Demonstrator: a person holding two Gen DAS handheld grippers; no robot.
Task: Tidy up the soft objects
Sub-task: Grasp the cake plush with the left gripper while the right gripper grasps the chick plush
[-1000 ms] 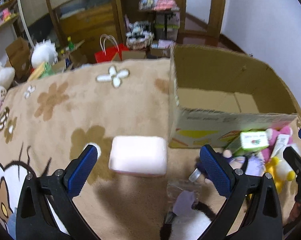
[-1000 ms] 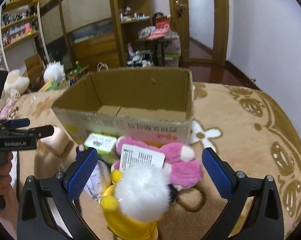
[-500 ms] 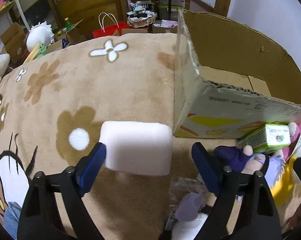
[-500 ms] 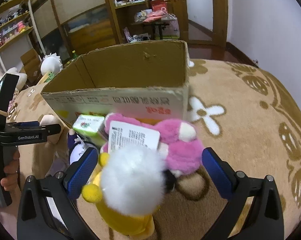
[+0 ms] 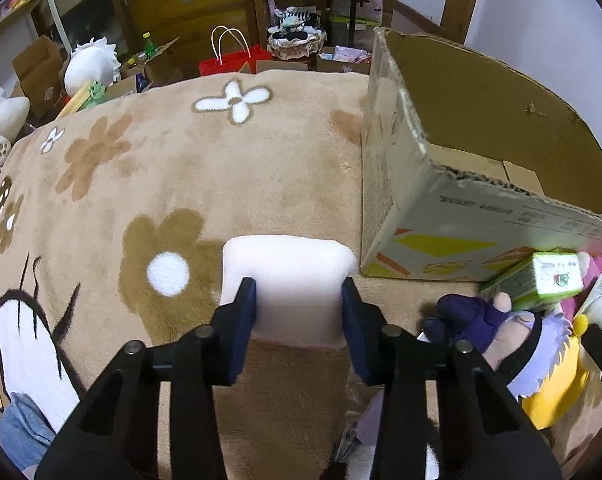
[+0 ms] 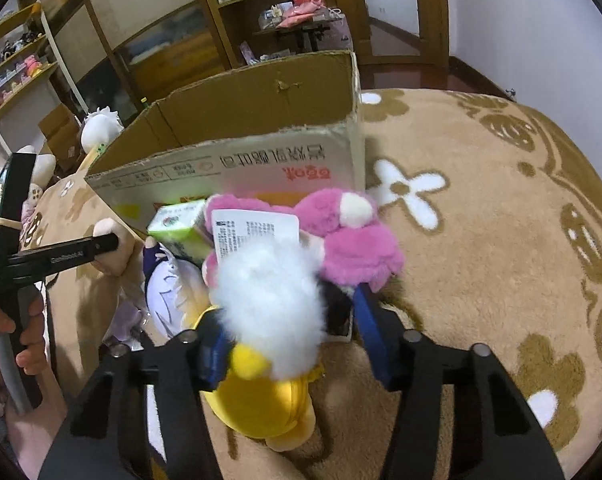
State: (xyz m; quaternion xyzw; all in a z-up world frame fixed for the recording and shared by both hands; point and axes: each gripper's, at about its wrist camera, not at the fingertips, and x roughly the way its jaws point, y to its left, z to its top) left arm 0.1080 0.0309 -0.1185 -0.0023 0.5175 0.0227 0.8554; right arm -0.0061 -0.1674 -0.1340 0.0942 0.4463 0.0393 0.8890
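**Both tongs gripping soft items beside the box**

The left tongs (image 5: 299, 308) are pinching a pale pink cushion (image 5: 289, 272), their blue pads pressed into its two sides. The cushion sits on the tan flowered blanket (image 5: 205, 168), just beside the near left corner of the open cardboard box (image 5: 453, 208).

The right tongs (image 6: 289, 328) are closed around a yellow plush (image 6: 261, 396) with a fluffy white head (image 6: 269, 296), the pads squeezing it from either side. Right behind it lie a pink plush (image 6: 353, 244) with a white tag (image 6: 257, 236), a green carton (image 6: 177, 224) and a purple doll (image 6: 169, 292), all crowded against the box's front wall. The person's left hand (image 6: 13, 332) shows at the left edge of the right wrist view.
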